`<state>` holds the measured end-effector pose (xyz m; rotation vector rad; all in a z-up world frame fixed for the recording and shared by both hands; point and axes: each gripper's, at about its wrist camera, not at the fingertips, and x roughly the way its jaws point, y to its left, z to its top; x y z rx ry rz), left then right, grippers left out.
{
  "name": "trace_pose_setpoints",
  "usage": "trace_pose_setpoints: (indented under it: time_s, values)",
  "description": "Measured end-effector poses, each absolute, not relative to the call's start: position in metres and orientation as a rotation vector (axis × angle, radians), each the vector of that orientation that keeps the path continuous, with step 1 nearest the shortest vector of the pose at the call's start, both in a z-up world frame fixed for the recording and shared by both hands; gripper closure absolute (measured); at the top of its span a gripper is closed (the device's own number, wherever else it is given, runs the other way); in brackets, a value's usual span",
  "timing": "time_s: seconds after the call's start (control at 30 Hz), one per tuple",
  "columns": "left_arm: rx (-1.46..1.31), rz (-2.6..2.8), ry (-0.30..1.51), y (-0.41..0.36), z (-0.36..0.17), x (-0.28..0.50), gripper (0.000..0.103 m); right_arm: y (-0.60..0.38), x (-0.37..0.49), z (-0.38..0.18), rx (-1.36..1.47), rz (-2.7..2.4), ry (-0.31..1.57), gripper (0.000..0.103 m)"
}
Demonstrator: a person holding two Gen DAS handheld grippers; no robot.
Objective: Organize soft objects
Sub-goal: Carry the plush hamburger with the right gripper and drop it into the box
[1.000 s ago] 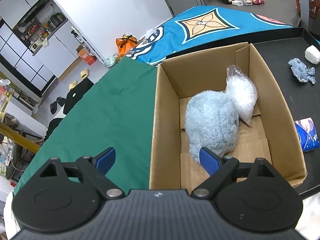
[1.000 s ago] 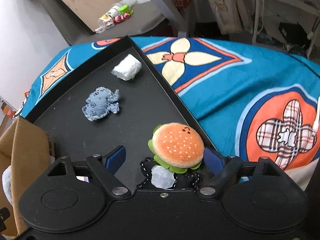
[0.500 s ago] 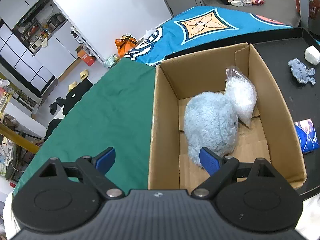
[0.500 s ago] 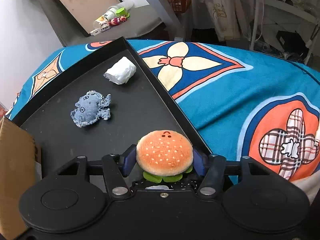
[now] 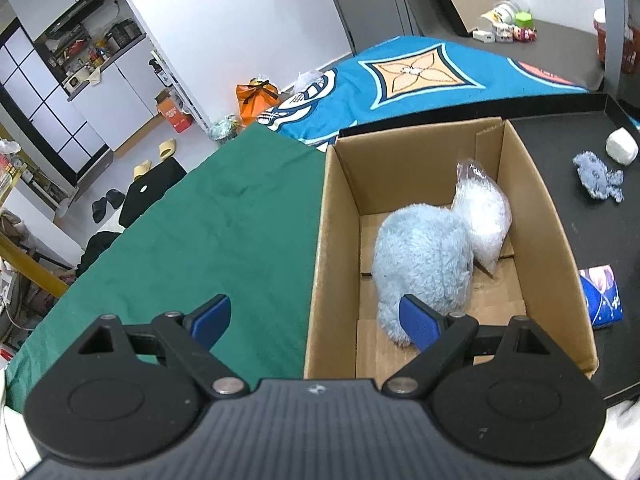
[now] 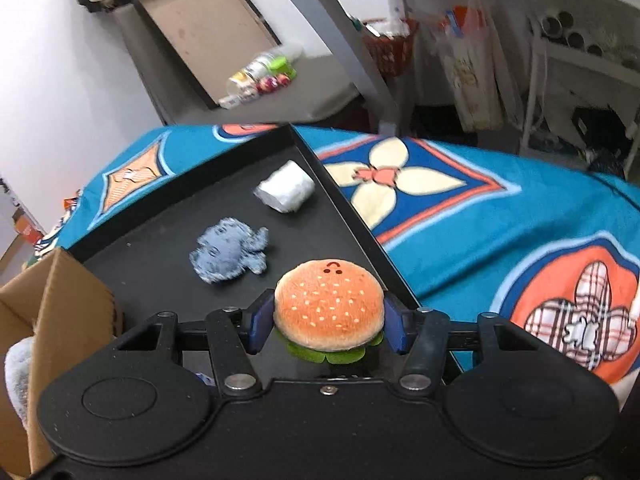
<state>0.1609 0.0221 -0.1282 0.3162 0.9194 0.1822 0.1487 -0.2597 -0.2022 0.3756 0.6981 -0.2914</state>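
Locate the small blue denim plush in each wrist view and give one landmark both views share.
Left wrist view: the blue denim plush lies at the far right on the black tray, right of the cardboard box.
Right wrist view: the plush lies centre-left on the tray, beyond the burger plush.
Shared landmark: the white wad, just past the plush in both.

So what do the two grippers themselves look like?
Both look alike. The left gripper and right gripper each have a black ribbed body, two round black discs with silver pivot pins, angular black linkage arms and blue finger pads. A small logo sits mid-body on the left, a screw on the right. No cables or sleeves show.
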Motion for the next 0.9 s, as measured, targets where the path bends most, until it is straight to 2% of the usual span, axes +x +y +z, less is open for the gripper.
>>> trace_pose_setpoints:
  time_s: [0.9]
  values:
    - [0.145, 0.153, 0.914, 0.050, -0.128, 0.164, 0.016, -0.185, 0.174, -0.141, 0.168, 0.059, 0.596, 0.049]
